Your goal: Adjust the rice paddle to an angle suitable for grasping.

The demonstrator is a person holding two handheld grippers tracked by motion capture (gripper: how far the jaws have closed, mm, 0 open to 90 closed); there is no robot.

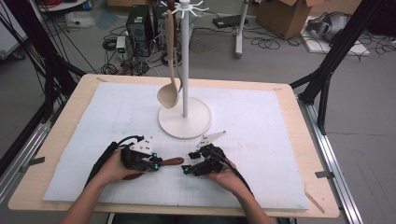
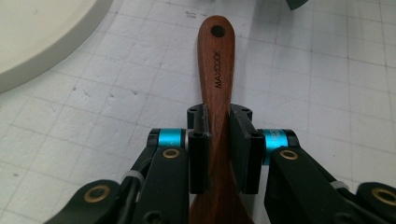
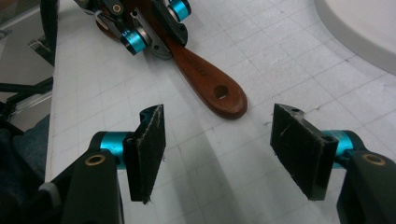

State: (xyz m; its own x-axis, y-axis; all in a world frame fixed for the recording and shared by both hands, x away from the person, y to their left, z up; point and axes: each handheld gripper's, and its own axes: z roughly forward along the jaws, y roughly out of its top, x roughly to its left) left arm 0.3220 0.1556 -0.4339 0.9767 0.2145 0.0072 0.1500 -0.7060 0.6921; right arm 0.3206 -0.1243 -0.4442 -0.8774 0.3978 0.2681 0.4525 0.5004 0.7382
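A dark brown wooden spoon [image 2: 216, 74] lies on the white gridded mat [image 1: 261, 140], its handle end with a hanging hole toward the table's middle [image 1: 175, 161]. My left gripper [image 2: 218, 140] is shut on the spoon's handle, both pads pressing its sides; in the high view that gripper [image 1: 156, 164] sits left of centre near the front. My right gripper [image 3: 217, 149] stands open just beyond the handle's tip [image 3: 219, 95], nothing between its pads; in the high view the right gripper [image 1: 187, 169] faces the left one. A pale wooden ladle [image 1: 169, 91] hangs on the white rack [image 1: 185, 56].
The rack's round white base [image 1: 185, 122] stands on the mat just behind both grippers. The mat covers most of the wooden tabletop [image 1: 70, 116]. Cables, a computer tower [image 1: 139, 23] and cardboard boxes lie on the floor beyond the table.
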